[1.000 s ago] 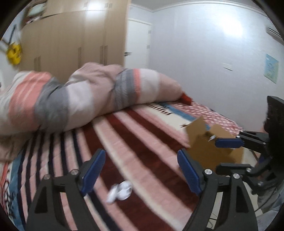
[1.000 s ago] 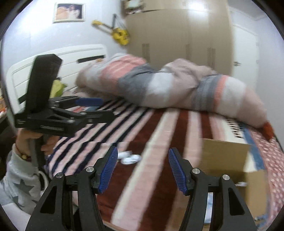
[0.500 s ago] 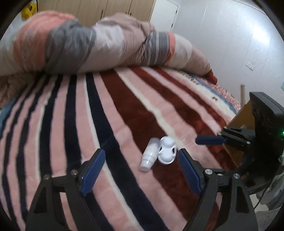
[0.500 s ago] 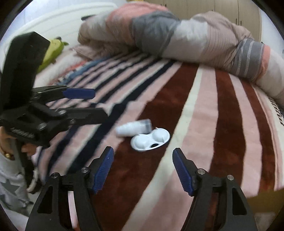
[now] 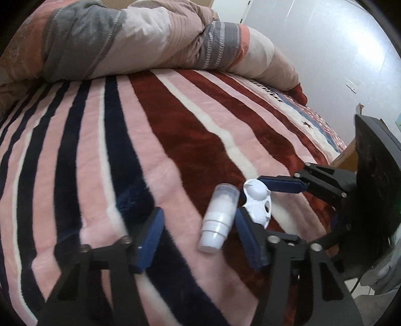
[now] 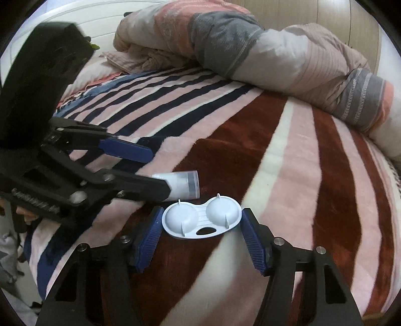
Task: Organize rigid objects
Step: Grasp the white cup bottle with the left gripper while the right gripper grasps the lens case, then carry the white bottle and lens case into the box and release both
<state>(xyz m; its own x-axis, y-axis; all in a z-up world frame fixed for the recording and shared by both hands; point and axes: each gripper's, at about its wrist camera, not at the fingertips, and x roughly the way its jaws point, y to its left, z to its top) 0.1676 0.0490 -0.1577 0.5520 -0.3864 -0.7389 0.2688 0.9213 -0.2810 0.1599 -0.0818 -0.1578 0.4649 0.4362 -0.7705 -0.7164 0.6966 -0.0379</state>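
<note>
A small white bottle (image 5: 218,218) with a clear cap lies on its side on the striped blanket; it also shows in the right wrist view (image 6: 180,185). A white two-cup lens case (image 6: 202,217) lies right beside it and shows in the left wrist view (image 5: 257,200). My left gripper (image 5: 198,239) is open with the bottle between its jaws. My right gripper (image 6: 199,235) is open with the lens case between its jaws. Each gripper shows in the other's view.
The striped blanket (image 5: 112,155) covers the bed. A rolled duvet (image 6: 263,50) lies along the far side. A cardboard box edge (image 5: 347,155) shows at the right behind my right gripper. A white headboard (image 6: 75,10) stands at the back left.
Both grippers have dropped down and moved in close to the blanket. The bottle now sits between the left jaws and the lens case between the right jaws.
</note>
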